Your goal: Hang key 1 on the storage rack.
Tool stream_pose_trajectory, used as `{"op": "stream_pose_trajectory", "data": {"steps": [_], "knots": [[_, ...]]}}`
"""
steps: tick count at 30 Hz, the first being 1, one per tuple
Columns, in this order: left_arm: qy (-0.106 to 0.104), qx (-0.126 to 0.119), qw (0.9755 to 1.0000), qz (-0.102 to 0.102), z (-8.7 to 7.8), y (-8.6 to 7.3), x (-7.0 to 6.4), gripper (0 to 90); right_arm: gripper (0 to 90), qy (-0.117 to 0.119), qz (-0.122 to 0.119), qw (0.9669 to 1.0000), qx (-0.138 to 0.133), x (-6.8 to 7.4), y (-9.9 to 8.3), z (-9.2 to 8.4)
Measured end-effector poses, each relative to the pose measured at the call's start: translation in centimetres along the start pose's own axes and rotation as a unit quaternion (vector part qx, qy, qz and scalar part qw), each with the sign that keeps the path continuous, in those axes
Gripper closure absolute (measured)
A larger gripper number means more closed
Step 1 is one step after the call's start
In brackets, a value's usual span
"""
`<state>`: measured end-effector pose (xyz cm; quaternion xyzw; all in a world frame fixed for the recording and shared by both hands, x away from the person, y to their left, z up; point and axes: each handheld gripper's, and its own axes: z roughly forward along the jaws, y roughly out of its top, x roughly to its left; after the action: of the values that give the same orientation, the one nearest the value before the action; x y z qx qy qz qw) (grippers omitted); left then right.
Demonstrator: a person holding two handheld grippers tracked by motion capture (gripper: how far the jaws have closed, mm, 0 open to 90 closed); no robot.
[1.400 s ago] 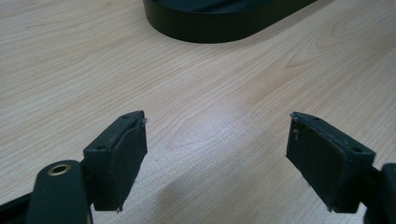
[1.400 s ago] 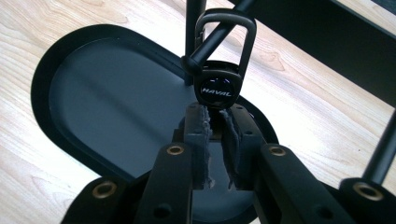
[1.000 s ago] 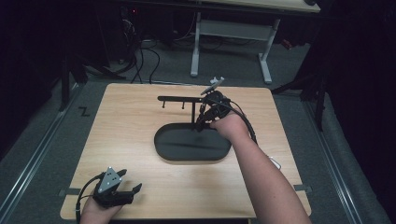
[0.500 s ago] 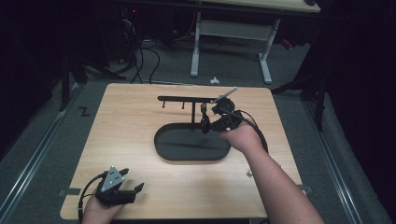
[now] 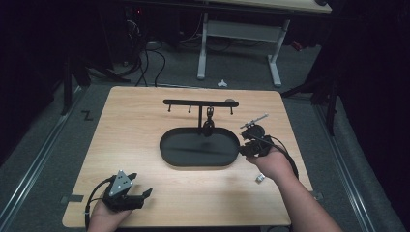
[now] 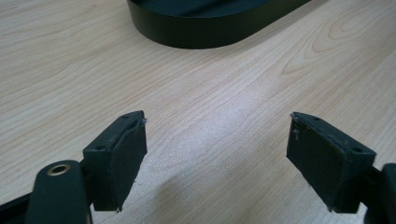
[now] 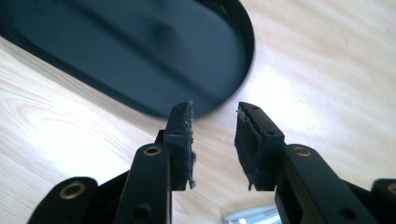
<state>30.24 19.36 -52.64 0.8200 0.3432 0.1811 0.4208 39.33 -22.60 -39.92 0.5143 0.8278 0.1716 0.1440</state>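
Counting one oval black tray (image 5: pixel 174 145), one black rack (image 5: pixel 199 102) with four hooks, one dark item on a hook (image 5: pixel 210 116), one small silver piece (image 5: pixel 260 178) on the wooden table (image 5: pixel 135 111). Right gripper (image 5: pixel 245 140) at tray's right end, jaws just opened, slightly apart, nothing between. Left gripper (image 5: pixel 142 193) near front edge, jaws wide apart, empty. Hung item too small to identify. Pads frayed, tray smooth.

A white desk frame (image 5: pixel 241 34) stands on the grey floor (image 5: pixel 58 121) at twelve o'clock, beyond the wooden surface (image 5: pixel 130 121). Dark cables (image 5: pixel 145 58) lie at eleven o'clock. A small white bit (image 5: pixel 222 83) lies on the floor just past the surface's far edge.
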Motion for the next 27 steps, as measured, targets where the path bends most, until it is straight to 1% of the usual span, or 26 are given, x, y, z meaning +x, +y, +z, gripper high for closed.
{"op": "stream_pose_trajectory", "data": {"steps": [3,6,12,17,23,25,26,27], "knots": [[0.000,0.001,1.0000,0.000,0.1,0.0,0.0,20.6,66.2,-0.003,0.012,0.9999,0.009,-1.0,-1.3,0.7],[0.000,0.001,1.0000,0.000,0.2,0.0,0.0,20.6,64.8,-0.002,0.028,0.9995,0.016,-2.0,-2.5,1.3],[0.000,0.004,1.0000,0.000,0.3,0.0,0.0,20.7,61.6,-0.008,0.057,0.9977,0.035,-4.4,-4.4,2.6],[-0.001,0.008,1.0000,0.001,0.3,-0.1,0.0,20.7,59.7,-0.017,0.072,0.9960,0.051,-6.1,-5.6,3.4],[-0.001,0.009,1.0000,0.001,0.4,-0.1,-0.1,20.7,57.9,-0.021,0.091,0.9940,0.057,-7.8,-6.4,3.8],[-0.001,0.010,0.9999,0.002,0.4,-0.1,-0.1,20.7,57.6,-0.021,0.092,0.9935,0.064,-8.2,-6.5,3.9],[-0.001,0.010,0.9999,0.002,0.4,-0.1,-0.1,20.7,57.6,-0.021,0.092,0.9935,0.064,-8.2,-6.5,3.9],[-0.001,0.010,0.9999,0.002,0.4,-0.1,-0.1,20.7,55.2,-0.021,0.091,0.9929,0.073,-8.6,-6.6,4.2]]}}
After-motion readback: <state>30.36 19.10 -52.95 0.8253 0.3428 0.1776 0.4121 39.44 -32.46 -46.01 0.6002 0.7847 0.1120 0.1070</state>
